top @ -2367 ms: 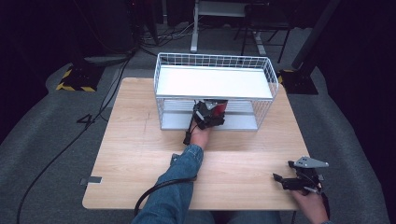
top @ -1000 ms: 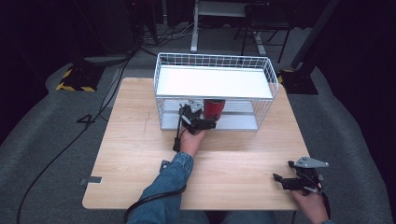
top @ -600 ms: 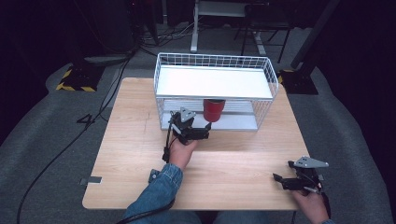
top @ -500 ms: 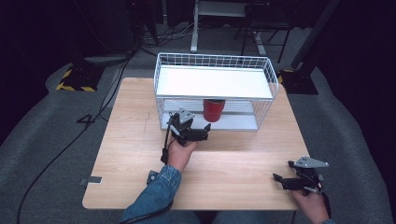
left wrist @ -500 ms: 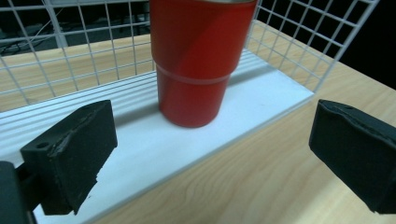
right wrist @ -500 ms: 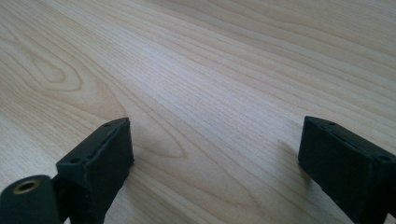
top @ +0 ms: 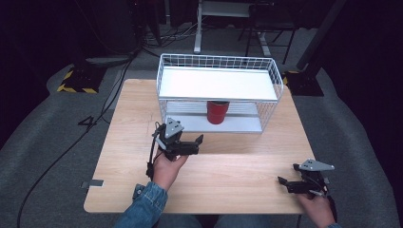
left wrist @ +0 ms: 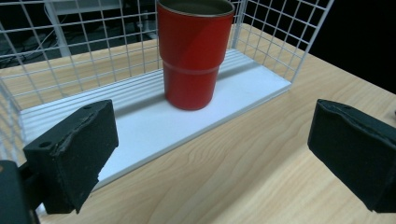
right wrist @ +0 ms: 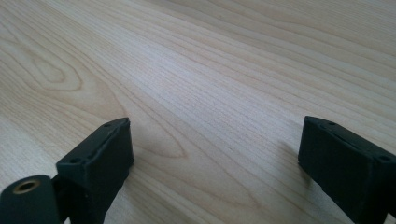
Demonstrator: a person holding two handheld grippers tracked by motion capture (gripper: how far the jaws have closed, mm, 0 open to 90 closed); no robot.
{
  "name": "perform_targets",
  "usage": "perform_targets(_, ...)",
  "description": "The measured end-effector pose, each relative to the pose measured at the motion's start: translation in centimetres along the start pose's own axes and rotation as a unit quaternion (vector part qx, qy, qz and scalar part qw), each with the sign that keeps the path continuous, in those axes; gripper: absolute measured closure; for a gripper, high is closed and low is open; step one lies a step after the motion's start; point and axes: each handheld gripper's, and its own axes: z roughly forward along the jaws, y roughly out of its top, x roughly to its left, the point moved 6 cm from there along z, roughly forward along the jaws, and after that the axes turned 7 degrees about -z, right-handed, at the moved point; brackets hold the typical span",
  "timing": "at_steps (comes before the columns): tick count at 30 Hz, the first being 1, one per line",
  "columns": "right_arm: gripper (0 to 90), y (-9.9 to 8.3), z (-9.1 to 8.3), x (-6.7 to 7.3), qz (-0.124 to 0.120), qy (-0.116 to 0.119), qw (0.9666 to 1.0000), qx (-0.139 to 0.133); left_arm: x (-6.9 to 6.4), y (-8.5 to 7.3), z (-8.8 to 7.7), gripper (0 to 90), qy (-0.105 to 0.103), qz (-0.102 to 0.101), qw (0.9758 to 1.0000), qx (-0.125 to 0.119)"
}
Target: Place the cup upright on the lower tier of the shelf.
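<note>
A red cup stands upright on the lower white shelf of a white wire rack at the back of the wooden table. My left gripper is open in front of the rack, a short way from the cup, with nothing between its jaws. Near the table's front right corner my right gripper is open just above bare wood, holding nothing.
The rack has a white top shelf over the cup and wire walls at both ends. Cables run over the grey floor to the left of the table. Dark stands and table legs rise behind the rack.
My left gripper has let go of the red cup on the rack's lower shelf and drawn back toward the person, open. The right gripper has stayed still.
</note>
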Motion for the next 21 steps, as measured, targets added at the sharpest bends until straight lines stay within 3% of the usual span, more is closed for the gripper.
perform_targets(7, 10.2, 0.0, 0.0, 0.0, 0.0, 0.0, 1.0, 0.0, 0.5, -1.0, -3.1, 3.3, 0.002, 0.007, 0.9999, 0.008)
perform_targets(13, 10.2, 0.0, 0.0, 0.0, -0.001, -0.001, 1.0, -0.001, 1.2, -2.3, -5.7, 7.9, 0.031, 0.009, 0.9993, 0.016)
perform_targets(19, 10.2, 0.0, 0.0, 0.0, 0.0, 0.0, 1.0, 0.0, 1.7, -3.9, -7.5, 10.7, 0.03, 0.007, 0.9989, 0.034)
perform_targets(21, 10.2, 0.0, 0.0, 0.0, 0.0, 0.0, 1.0, 0.0, 2.0, -4.9, -8.1, 11.7, 0.025, -0.007, 0.9987, 0.043)
